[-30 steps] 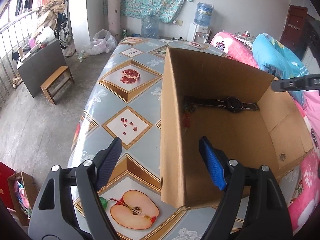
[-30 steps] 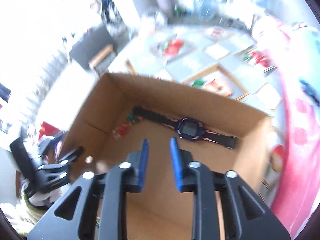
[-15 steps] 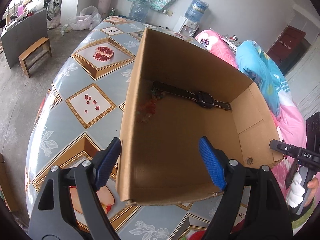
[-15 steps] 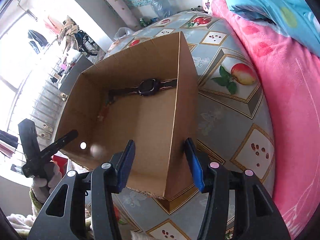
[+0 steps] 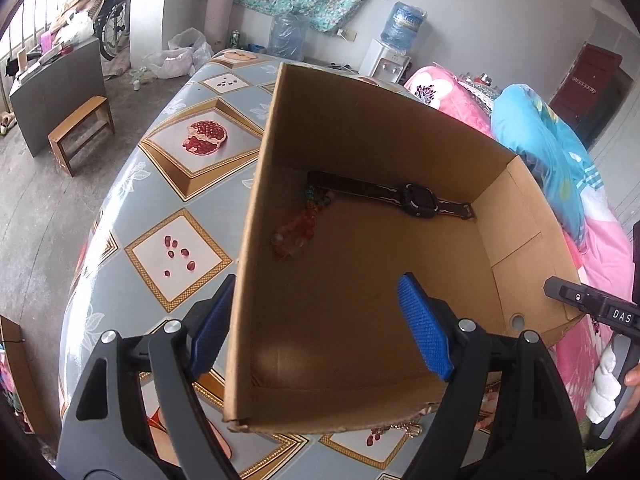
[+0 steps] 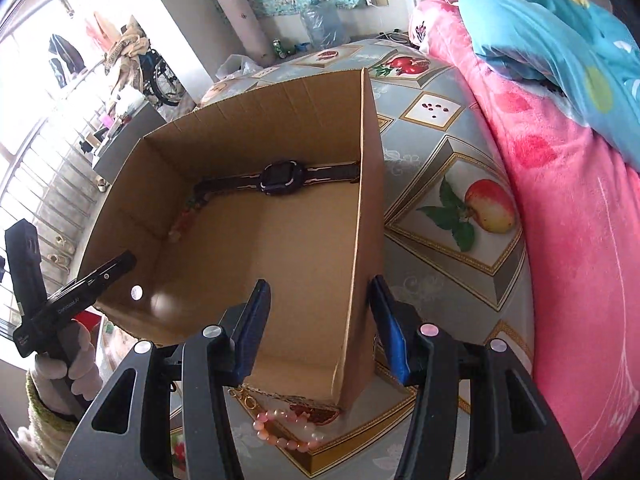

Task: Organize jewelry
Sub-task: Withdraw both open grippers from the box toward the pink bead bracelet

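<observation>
A watch (image 5: 418, 201) and beads (image 5: 298, 227) lie in the box (image 6: 256, 240); the pink bracelet (image 6: 280, 432), bottom centre, remains outside. Both grippers' fingers (image 6: 256, 328) are released, straddling box walls.

Both views ride on hand-held grippers and look steeply down along their fingers, close over an open cardboard box (image 5: 360, 300) on a patterned table (image 5: 168, 200). The left wrist view sits at the box's near left corner, straddling its left wall, and faces the far wall of the room. The right wrist view sits at the near right corner, astride the right wall (image 6: 366, 240), facing the same way. Both share the box's inside, with the watch (image 5: 418, 201) (image 6: 282, 178) along its far wall, and each catches the other gripper at its edge.
</observation>
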A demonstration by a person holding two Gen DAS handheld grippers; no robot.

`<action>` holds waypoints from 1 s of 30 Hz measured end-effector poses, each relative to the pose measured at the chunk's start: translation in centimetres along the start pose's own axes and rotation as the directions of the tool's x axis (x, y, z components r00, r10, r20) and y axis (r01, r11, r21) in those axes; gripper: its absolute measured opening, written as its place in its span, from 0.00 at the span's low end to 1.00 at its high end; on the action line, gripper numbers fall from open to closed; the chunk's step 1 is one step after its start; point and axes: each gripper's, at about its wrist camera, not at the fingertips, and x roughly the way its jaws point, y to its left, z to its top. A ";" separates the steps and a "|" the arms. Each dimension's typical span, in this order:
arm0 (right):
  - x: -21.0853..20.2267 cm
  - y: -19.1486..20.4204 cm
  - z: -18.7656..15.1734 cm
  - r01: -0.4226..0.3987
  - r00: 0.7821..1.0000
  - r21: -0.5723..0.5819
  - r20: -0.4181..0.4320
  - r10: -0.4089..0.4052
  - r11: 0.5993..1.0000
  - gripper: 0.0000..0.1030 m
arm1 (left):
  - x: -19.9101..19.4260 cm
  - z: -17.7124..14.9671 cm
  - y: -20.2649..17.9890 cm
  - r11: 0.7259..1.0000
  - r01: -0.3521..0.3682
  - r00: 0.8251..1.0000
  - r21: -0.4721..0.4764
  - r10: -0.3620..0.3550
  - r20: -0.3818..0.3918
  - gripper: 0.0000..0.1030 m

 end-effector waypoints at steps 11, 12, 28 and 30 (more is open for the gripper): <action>-1.2 0.8 -2.3 0.052 0.998 -0.032 0.020 -0.051 0.998 0.50 | -1.6 -2.6 -0.7 0.999 -0.030 0.999 0.029 0.029 0.026 0.73; -1.5 0.8 -2.7 0.049 0.999 -0.030 0.021 -0.049 0.998 0.50 | -1.8 -2.9 -0.8 0.999 -0.030 0.999 0.029 0.029 0.026 0.73; -3.3 1.2 -6.0 0.046 0.999 -0.022 0.021 -0.046 0.999 0.50 | -4.4 -6.7 -1.0 0.999 -0.028 0.999 0.036 0.027 0.029 0.75; -2.9 1.1 -5.3 0.035 0.999 -0.015 0.016 -0.035 0.999 0.50 | -3.9 -5.9 -0.7 0.999 -0.026 0.999 0.027 0.025 0.032 0.75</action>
